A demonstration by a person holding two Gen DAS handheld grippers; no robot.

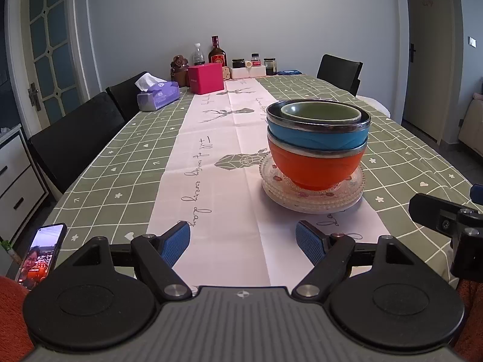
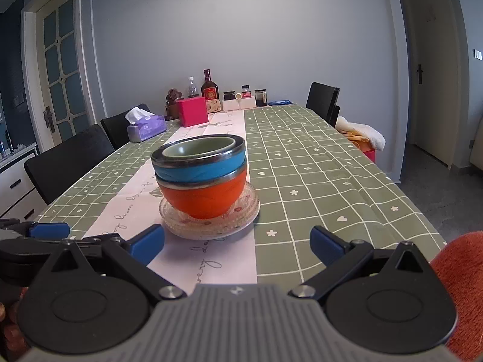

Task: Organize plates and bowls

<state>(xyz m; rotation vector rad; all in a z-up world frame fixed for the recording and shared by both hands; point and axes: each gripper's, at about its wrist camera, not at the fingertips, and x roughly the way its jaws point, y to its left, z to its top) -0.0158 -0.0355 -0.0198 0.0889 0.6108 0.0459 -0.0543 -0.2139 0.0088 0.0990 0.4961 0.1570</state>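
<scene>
Sitting nested on stacked clear glass plates [image 1: 312, 197]: green ceramic bowl [image 1: 320, 112], blue steel-rimmed bowl [image 1: 317, 137], orange bowl [image 1: 315, 167]. Hovering nearby, fingers apart, empty: left hand-held gripper [image 1: 243, 241], right hand-held gripper [image 2: 237, 246].

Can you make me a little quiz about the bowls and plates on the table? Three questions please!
1. Multiple choice: which bowl sits at the bottom of the bowl stack? A) green bowl B) blue bowl C) orange bowl
2. True or false: the left claw is holding a bowl.
3. Fill in: the bowls stand on a pile of glass ______.

Key:
1. C. Orange is lowest, blue nests in it, green sits inside blue.
2. False. Both the left claw and the right claw are open and hold nothing, short of the stack.
3. Plates, resting on the pale strip of the tablecloth.
</scene>
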